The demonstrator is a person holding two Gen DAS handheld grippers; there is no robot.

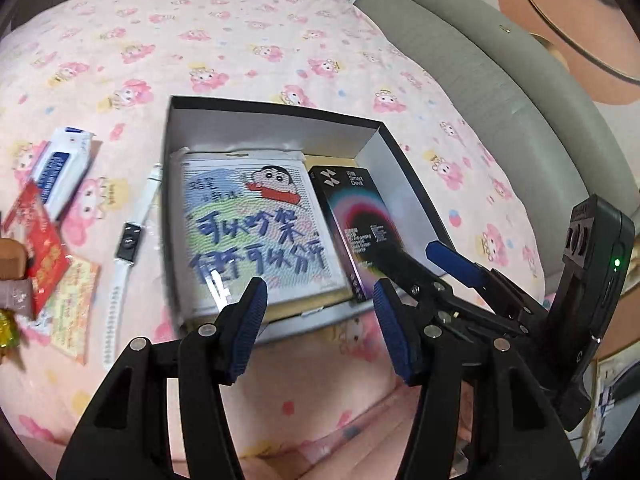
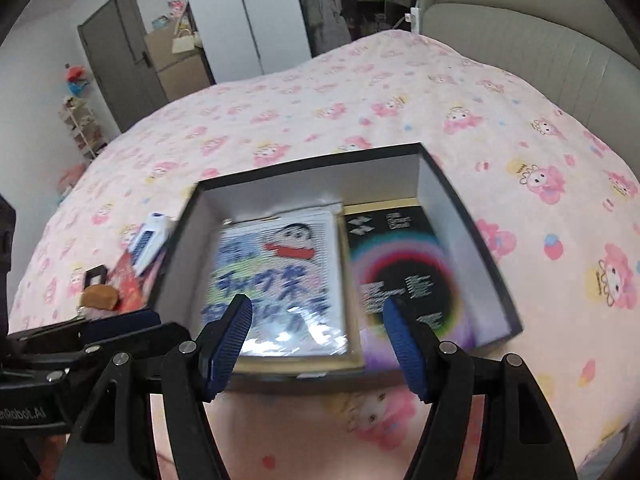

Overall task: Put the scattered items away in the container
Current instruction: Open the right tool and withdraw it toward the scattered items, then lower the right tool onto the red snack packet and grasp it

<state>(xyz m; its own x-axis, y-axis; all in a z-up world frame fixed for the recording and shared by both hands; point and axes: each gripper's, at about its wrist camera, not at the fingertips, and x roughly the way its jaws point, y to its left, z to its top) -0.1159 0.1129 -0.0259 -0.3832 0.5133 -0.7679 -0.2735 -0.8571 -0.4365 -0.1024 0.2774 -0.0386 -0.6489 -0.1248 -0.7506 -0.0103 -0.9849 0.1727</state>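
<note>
Just ahead of your left gripper (image 1: 320,320) and right gripper (image 2: 320,342), both spread and empty, the black box (image 1: 416,176) holds a cartoon card (image 1: 256,232). A watch (image 1: 128,240) and packets (image 1: 60,172) lie left of it. Pink blanket (image 2: 360,92) underneath; grey headboard (image 2: 520,32) to the right, door (image 2: 116,52) far left.

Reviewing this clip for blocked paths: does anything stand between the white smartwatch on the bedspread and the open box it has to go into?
Only the box's own left wall separates them. The smartwatch lies flat just outside it with bare bedspread around it; nothing covers it. The left gripper hangs open and empty, nearer the camera.

Soft even indoor light, heavy fisheye bending, motion blur, perhaps slight glare
</note>
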